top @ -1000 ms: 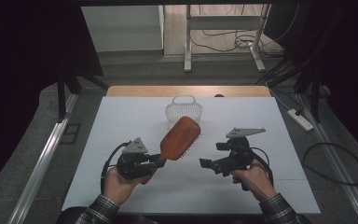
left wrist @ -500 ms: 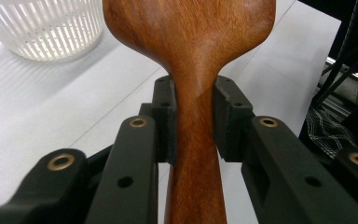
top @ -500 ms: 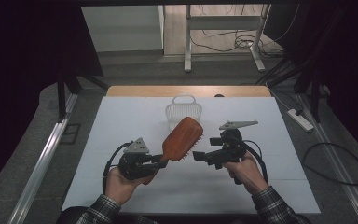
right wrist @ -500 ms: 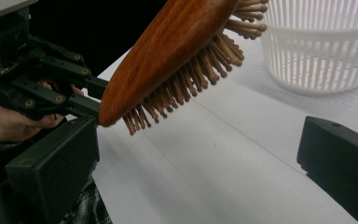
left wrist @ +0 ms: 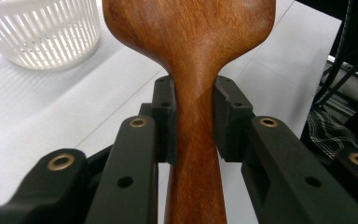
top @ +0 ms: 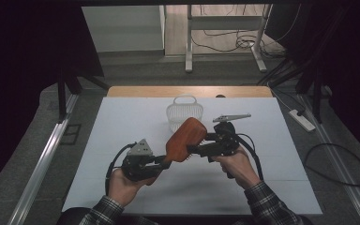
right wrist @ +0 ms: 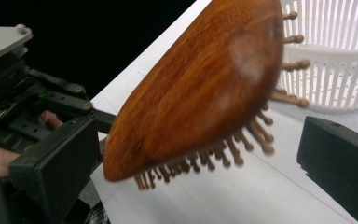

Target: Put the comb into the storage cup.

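High view: the left gripper [top: 161, 161] clamped the handle of the wooden brush [top: 185, 139], holding it above the table [top: 122, 122], head up and to the right, near the basket [top: 184, 111]. Right gripper [top: 194, 150] jaws stood open either side of the brush head, bristles down, not pressing it.

A brown wooden hairbrush [top: 186, 138] with a broad oval head is held up off the white table near its middle, just on the near side of the basket. Its handle slants down to the near left, its smooth back faces up, and wooden bristles [right wrist: 242, 140] point downward.
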`<state>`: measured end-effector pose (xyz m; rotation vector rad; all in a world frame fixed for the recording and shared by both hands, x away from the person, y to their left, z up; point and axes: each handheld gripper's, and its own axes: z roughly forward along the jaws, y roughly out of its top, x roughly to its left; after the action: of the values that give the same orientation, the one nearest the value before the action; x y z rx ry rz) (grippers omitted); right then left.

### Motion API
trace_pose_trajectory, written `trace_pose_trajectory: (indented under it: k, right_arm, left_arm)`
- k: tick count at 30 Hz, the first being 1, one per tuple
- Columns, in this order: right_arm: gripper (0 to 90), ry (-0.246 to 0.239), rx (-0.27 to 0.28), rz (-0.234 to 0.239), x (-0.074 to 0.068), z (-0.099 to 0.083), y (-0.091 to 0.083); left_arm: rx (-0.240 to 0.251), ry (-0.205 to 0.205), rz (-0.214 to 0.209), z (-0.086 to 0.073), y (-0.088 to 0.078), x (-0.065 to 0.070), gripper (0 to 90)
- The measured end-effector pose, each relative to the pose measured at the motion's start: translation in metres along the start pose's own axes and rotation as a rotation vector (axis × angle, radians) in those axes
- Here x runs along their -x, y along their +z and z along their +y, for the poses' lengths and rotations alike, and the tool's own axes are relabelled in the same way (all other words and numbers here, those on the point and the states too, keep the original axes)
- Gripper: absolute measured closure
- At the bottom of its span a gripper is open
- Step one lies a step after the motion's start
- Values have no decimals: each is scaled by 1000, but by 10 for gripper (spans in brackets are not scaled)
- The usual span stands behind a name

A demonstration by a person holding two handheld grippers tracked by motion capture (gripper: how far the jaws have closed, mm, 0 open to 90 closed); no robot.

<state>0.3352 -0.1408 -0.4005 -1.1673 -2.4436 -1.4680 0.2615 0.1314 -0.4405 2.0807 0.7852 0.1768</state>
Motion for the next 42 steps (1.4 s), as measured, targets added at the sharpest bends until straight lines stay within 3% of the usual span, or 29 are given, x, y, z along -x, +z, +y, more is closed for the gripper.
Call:
trace_pose_trajectory:
  k: [17,23,35,42]
  right_arm:
    - [14,7,-36,3,-4,8,25]
    - [190,36,-20,42,-5,8,25]
    - [447,201,-13,203,10,7,19]
    - [528,184,-20,230,6,8,17]
  left_arm:
    - [12,15,-3,1,0,3,725]
    - [12,26,5,0,1,4,724]
    - [-23,59,19,-1,8,5,724]
    - [-44,67,11,-2,12,5,722]
